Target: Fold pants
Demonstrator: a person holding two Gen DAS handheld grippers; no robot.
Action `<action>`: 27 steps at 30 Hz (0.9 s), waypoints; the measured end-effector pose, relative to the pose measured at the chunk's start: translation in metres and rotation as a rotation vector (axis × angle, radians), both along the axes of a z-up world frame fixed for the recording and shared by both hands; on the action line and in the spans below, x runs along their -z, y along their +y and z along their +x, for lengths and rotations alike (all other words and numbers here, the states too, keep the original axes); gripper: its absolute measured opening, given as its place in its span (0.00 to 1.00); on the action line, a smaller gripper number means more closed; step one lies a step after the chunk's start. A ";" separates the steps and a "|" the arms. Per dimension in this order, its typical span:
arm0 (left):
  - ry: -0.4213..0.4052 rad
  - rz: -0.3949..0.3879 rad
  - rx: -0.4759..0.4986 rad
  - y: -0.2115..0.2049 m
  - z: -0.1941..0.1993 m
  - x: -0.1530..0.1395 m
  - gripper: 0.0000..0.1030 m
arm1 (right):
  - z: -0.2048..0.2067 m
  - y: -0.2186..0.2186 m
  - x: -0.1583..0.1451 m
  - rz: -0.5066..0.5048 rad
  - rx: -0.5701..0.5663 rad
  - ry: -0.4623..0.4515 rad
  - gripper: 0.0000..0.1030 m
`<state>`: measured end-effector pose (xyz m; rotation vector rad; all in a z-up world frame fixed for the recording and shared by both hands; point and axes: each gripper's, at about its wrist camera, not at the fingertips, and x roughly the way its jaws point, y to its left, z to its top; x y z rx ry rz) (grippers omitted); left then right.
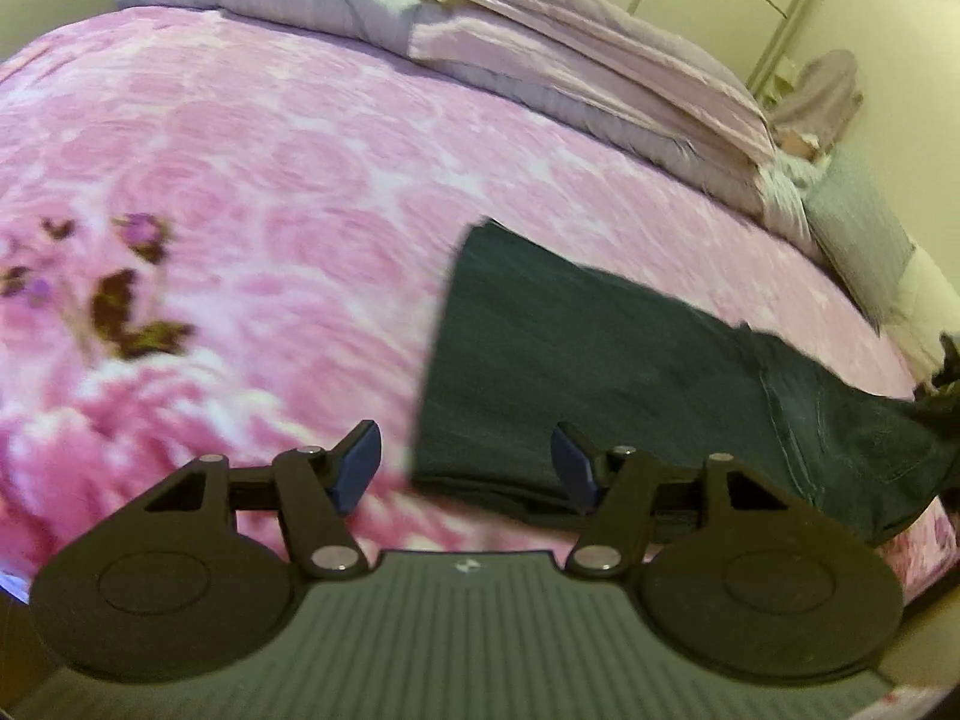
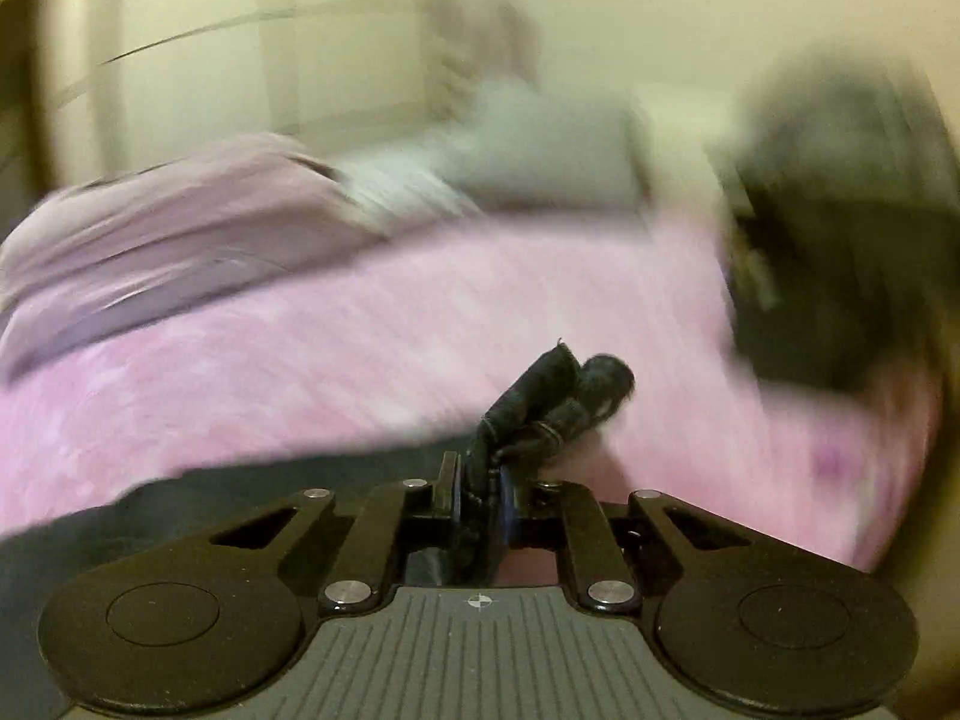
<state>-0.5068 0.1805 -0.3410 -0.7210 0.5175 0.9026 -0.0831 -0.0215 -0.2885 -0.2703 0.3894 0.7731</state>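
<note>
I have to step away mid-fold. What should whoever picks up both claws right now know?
Right claw: shut on a bunched dark edge of the pants, lifted above the pink bedspread.
Left claw: open, holding nothing, at the near corner of the pants.
Pants: dark, lying lengthwise on the bedspread, apparently already folded leg over leg.
Left: probably carry the held end across to fold them shorter, then smooth flat.

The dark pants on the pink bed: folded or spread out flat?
Partly folded. The pants lie doubled on the bedspread, stacked layers showing along the near edge. The right tool pinches a bunched corner.
</note>
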 end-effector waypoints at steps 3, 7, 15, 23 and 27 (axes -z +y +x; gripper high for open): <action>-0.035 -0.010 -0.041 0.007 -0.025 -0.003 0.57 | -0.080 0.052 -0.012 -0.040 -0.210 -0.226 0.08; -0.061 -0.036 -0.086 0.013 -0.058 -0.001 0.57 | -0.196 0.093 0.017 -0.089 -0.510 -0.477 0.08; -0.071 -0.113 -0.131 0.013 -0.094 0.022 0.57 | -0.330 0.120 0.181 -0.437 -0.970 -0.614 0.08; -0.092 -0.102 -0.115 0.012 -0.096 0.025 0.57 | -0.324 0.120 0.137 -0.247 -0.914 -0.647 0.07; -0.096 -0.095 -0.106 0.010 -0.096 0.026 0.57 | -0.341 0.102 0.120 -0.171 -0.985 -0.633 0.07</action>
